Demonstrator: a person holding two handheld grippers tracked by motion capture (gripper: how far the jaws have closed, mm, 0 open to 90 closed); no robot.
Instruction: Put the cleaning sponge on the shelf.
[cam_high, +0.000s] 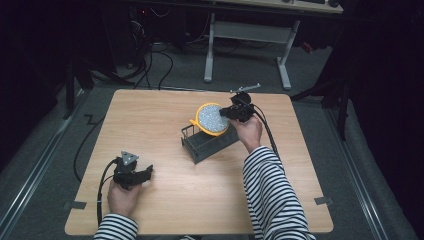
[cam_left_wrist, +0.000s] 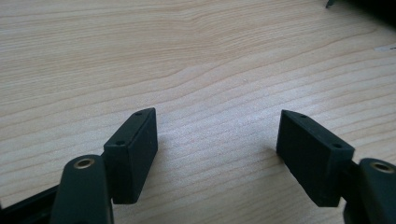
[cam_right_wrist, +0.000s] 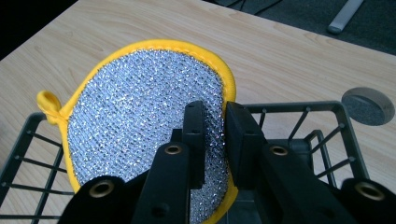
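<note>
A round scouring pad with a glittering silver face and a yellow rim stands on edge over a black wire basket near the table's middle. My right gripper comes in from the right and is shut on the pad's rim. In the right gripper view the pad is pinched between the two black jaws of that gripper, its yellow loop points left, and the basket's rim lies below it. My left gripper rests at the front left of the table. In its own view this gripper is open over bare wood.
The wooden table has a round grey cable hole beyond the basket. Tape marks sit at its front corners. Behind the table are white desk legs and floor cables.
</note>
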